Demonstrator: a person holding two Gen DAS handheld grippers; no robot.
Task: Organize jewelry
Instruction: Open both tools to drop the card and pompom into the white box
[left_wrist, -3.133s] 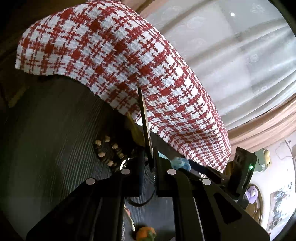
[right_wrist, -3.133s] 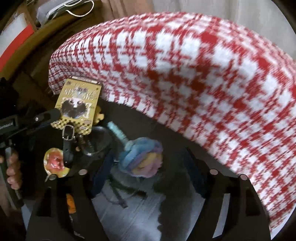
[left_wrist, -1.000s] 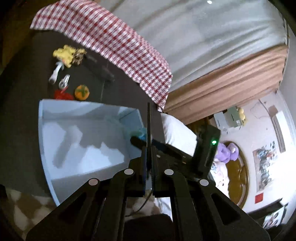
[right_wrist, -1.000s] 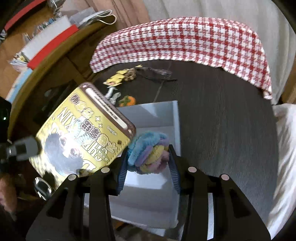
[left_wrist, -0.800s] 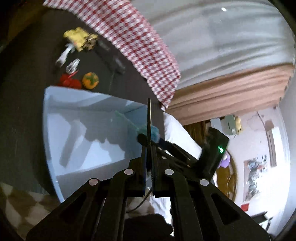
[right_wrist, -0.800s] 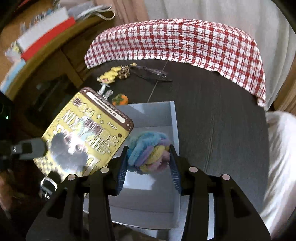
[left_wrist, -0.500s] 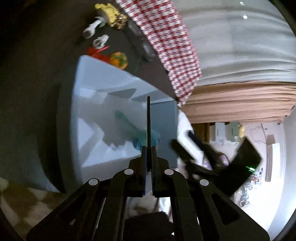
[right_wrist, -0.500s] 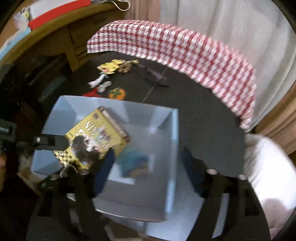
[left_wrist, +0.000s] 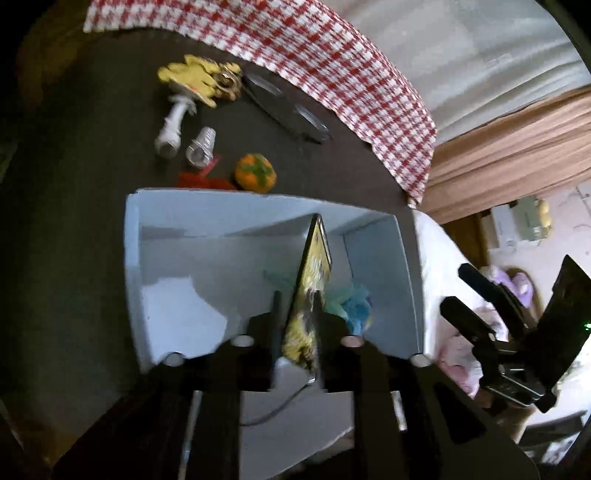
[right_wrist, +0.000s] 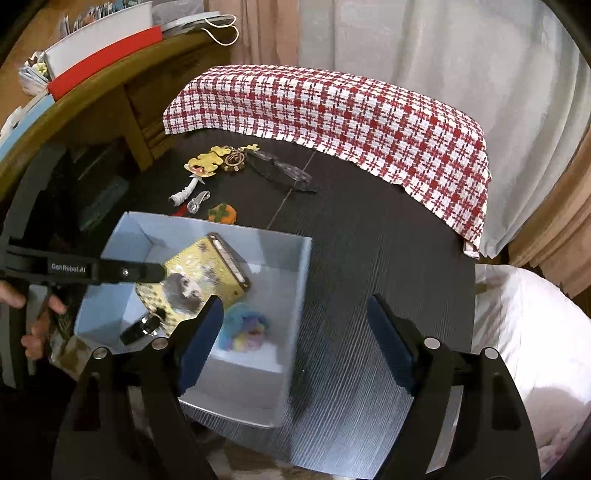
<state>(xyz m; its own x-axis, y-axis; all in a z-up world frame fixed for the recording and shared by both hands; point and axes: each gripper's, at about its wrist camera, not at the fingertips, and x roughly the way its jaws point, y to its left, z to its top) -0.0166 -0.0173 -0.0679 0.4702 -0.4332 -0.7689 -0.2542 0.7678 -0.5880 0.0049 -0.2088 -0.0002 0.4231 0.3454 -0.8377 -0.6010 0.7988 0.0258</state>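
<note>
A pale blue open box stands on the dark round table. A pastel scrunchie lies on the box floor. My left gripper holds a yellow printed keychain card over the inside of the box; its jaws look slightly parted around the card. My right gripper is open and empty above the box's right wall. Loose pieces lie beyond the box: an orange charm, a yellow charm, a white clip.
Dark glasses lie near a red-checked cloth draped over the table's far edge. A wooden shelf with books is at the left. A white cushion sits at the right.
My right gripper opened and dropped the scrunchie into the box, then drew back. My left gripper carried the card down into the box and its jaws loosened.
</note>
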